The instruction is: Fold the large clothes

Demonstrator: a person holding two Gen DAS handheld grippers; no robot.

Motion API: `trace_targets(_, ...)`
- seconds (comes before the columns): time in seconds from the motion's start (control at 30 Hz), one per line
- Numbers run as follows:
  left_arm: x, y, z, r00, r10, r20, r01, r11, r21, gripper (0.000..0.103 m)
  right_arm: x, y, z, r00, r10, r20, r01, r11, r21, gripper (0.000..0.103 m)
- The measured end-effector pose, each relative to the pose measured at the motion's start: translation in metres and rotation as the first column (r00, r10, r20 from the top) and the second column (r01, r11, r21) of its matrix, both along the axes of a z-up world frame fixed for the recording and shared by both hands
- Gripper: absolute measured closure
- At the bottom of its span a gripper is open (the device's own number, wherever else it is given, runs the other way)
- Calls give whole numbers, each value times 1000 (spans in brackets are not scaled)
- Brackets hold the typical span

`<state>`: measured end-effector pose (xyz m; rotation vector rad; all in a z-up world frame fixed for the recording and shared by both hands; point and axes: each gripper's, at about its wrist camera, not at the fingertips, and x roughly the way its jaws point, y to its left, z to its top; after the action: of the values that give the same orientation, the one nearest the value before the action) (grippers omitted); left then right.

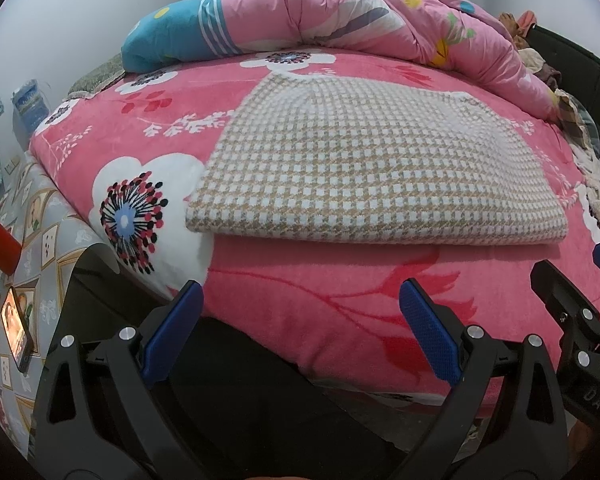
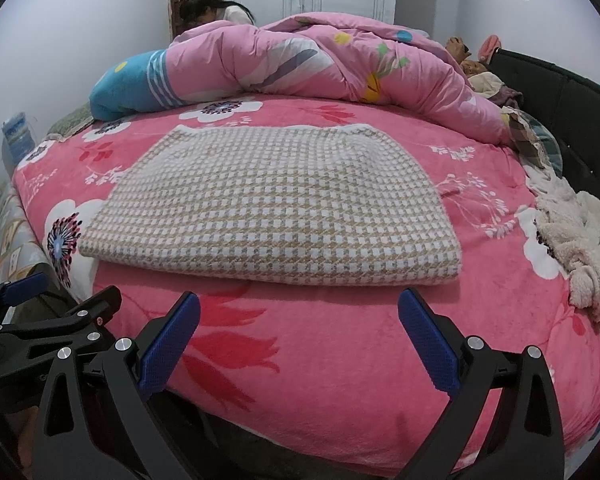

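Observation:
A beige-and-white houndstooth garment (image 1: pixel 372 172) lies folded into a flat rectangle on the pink floral bed cover (image 1: pixel 292 304); it also shows in the right wrist view (image 2: pixel 276 208). My left gripper (image 1: pixel 300 300) is open and empty, hovering at the bed's near edge, short of the garment's folded front edge. My right gripper (image 2: pixel 298 312) is open and empty, also in front of the garment over the bed cover (image 2: pixel 340 360). The right gripper appears at the right edge of the left wrist view (image 1: pixel 580 272), and the left gripper at the left edge of the right wrist view (image 2: pixel 52 292).
A bunched pink quilt (image 2: pixel 320 68) lies across the back of the bed. A fluffy cream garment (image 2: pixel 580 248) and other clothes sit at the right by the dark headboard (image 2: pixel 572 120). A person (image 2: pixel 216 12) sits behind the quilt. A lit phone (image 1: pixel 18 328) lies on the floor at the left.

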<state>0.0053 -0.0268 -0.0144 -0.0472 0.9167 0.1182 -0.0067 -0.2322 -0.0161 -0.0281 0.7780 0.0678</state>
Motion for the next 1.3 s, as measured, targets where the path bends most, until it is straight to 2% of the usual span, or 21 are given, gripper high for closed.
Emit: trace_targets(1.3, 0, 2, -3, 1000, 5, 1, -5, 1000, 0, 8, -1, 0, 3, 1000, 4, 4, -4, 1000, 2, 7)
